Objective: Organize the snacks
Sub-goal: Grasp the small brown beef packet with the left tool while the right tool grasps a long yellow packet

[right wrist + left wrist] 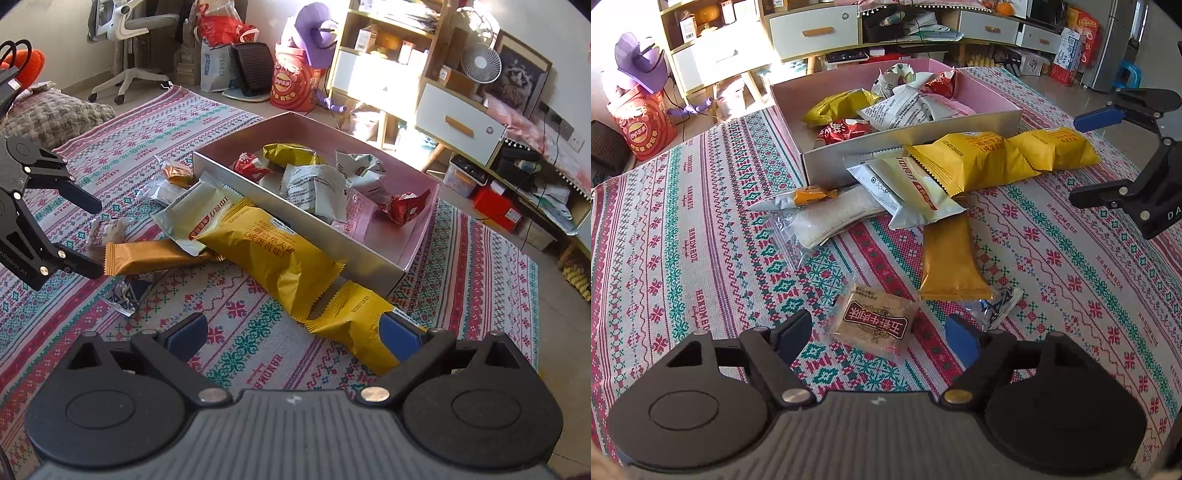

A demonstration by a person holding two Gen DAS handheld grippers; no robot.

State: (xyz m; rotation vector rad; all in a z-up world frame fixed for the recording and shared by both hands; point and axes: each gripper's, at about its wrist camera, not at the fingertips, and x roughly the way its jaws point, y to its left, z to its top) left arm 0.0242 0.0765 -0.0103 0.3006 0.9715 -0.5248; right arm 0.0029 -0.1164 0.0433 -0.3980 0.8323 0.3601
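left gripper is held wide, straddling the brown biscuit packet, untouched; crinkly film may slip. right gripper is held wide, empty.

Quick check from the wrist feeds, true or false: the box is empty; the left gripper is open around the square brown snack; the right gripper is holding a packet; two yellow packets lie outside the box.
1. The box is empty. False: several wrapped snacks lie inside.
2. The left gripper is open around the square brown snack. True.
3. The right gripper is holding a packet. False: its jaws are open, gripping nothing.
4. Two yellow packets lie outside the box. True.
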